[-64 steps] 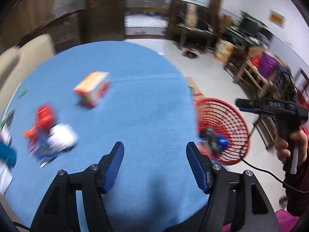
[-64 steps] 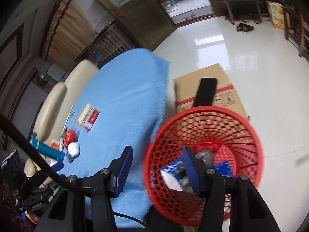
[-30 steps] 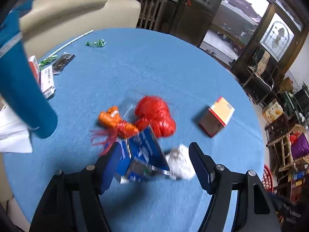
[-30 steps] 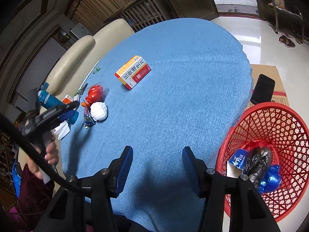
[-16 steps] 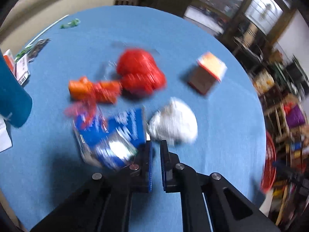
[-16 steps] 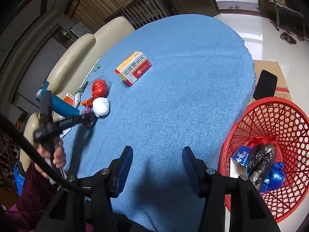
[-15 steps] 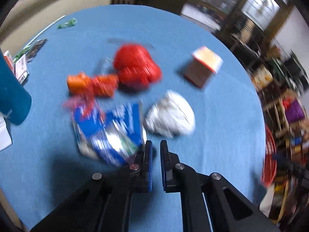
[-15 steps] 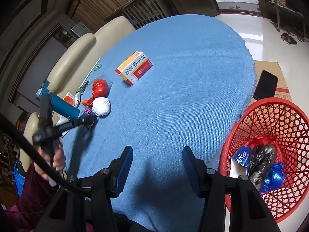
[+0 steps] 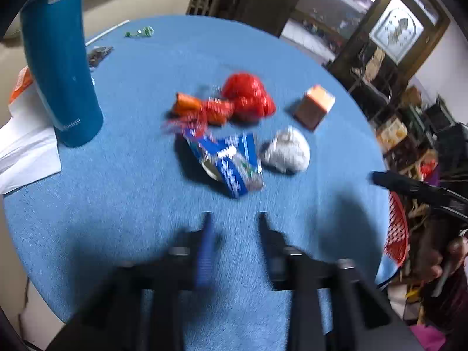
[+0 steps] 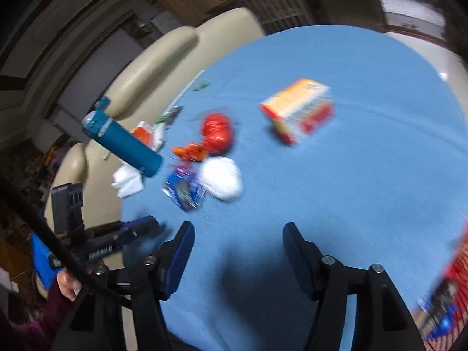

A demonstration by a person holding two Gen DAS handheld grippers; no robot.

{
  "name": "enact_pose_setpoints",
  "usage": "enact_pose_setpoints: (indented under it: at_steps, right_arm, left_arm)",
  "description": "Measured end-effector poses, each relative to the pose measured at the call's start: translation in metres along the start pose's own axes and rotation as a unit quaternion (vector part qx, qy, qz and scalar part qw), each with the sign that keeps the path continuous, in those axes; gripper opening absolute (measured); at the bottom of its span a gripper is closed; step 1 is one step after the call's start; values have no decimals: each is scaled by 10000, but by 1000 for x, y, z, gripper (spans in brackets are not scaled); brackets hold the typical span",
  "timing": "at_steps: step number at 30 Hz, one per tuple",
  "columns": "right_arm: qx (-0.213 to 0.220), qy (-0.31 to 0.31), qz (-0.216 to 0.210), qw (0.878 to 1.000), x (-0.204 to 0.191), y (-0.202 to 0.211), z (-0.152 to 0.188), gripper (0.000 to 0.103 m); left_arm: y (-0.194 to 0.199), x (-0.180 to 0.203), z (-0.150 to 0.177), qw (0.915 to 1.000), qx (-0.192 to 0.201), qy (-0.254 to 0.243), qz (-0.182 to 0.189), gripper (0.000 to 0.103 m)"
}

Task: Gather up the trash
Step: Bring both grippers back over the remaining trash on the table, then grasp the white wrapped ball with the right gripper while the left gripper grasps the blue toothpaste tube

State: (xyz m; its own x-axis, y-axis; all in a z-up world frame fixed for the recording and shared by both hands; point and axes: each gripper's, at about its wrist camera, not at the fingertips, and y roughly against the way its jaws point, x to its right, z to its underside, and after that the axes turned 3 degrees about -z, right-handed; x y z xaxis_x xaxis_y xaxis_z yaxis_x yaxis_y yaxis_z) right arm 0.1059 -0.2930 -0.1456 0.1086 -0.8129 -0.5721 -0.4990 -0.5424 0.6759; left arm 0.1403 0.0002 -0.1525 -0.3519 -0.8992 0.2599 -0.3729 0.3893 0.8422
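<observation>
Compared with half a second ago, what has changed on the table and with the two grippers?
The left gripper, shut half a second ago, has opened and pulled back from the blue wrapper, holding nothing. The right gripper, open as before, has swung left toward the trash pile. The white paper wad, red bag, medicine box and blue bottle stayed on the blue tablecloth.

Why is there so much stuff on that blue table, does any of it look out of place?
Yes. A cluster of litter sits mid-table: a crumpled blue wrapper, a white paper wad, a red crumpled bag and an orange wrapper. A small box lies apart, tilted. The blue bottle stands upright and looks like it belongs.
</observation>
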Motion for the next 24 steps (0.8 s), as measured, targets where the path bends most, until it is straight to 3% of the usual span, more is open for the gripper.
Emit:
enact_pose_setpoints:
  at_steps: [2, 12, 13, 14, 18, 24]
  right_arm:
    - [-86, 41, -85, 9999, -8, -23, -12, 68]
    - [-462, -53, 234, 9986, -13, -108, -38, 66]
    - [-369, 35, 215, 9991, -14, -108, -37, 60]
    - [-372, 144, 226, 9989, -16, -108, -36, 42]
    - [-251, 121, 356, 9990, -9, -100, -30, 42]
    - [-138, 107, 339, 9993, 2, -68, -9, 42]
  left_arm:
    - [2, 0, -5, 9999, 93, 84, 3, 60]
    - [-11, -8, -17, 9990, -5, 416, 166, 60]
    - [-12, -11, -18, 9987, -20, 485, 180, 60]
    - [-13, -12, -21, 9984, -29, 525, 189, 60]
    - [-22, -10, -33, 9982, -67, 568, 166, 72]
    - [-46, -5, -54, 9972, -70, 746, -9, 72]
